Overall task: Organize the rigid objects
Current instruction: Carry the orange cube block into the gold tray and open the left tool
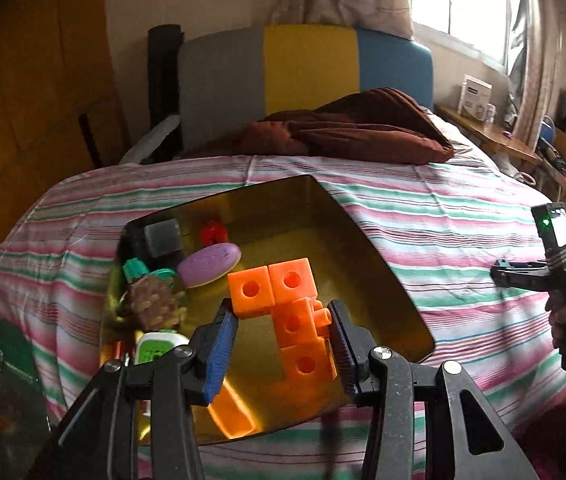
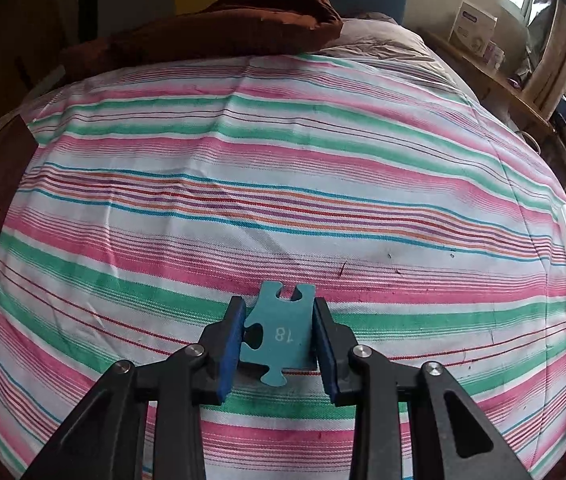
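Well along, by the look of it: gold tin (image 1: 363, 236) on the bed (image 2: 283, 168) already holding a purple oval (image 1: 210, 264), a pinecone-like lump (image 1: 155, 300) and more. Left gripper (image 1: 283, 344) clamped on the orange blocks (image 1: 283, 304) above the tin, fingers (image 1: 221, 344) pressing both sides. Right gripper (image 2: 279, 336) pinching a teal puzzle piece (image 2: 279, 332) marked 18, just over the sheet. Still to go: both into the tin, probably. Left edge of tin crowded, items hard to name; orange thing at the right view's edge cut off.
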Demonstrator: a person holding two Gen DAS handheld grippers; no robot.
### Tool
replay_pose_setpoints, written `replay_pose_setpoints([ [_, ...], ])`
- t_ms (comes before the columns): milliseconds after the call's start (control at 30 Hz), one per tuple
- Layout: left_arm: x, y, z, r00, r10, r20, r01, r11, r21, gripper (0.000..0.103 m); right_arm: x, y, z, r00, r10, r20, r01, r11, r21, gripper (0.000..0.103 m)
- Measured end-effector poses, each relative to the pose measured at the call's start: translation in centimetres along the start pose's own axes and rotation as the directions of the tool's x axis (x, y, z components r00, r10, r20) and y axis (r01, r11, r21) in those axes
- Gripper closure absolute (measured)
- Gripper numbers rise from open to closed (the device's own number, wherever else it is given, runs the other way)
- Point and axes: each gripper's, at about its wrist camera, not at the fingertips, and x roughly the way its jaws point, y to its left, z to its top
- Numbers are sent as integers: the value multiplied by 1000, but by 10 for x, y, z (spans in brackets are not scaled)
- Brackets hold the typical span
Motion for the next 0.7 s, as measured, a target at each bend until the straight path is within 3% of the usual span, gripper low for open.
replay_pose_setpoints([
  [267, 3, 16, -4, 999, 30, -14, -30, 999, -26, 57, -3, 4, -3, 999, -17, 30, 18, 999, -37, 71],
  [467, 12, 27, -7, 999, 11, -43, -14, 999, -52, 57, -4, 5, -3, 999, -26, 35, 28, 998, -50, 71],
  [600, 17, 58, -10, 995, -76, -72, 63, 985, -162, 57, -5, 5, -3, 999, -30, 35, 32, 998, -56, 71],
  [700, 19, 88, -10, 992, -95, -84, 73, 968, -238, 57, -5, 6, -3, 999, -35, 34, 37, 997, -63, 71],
])
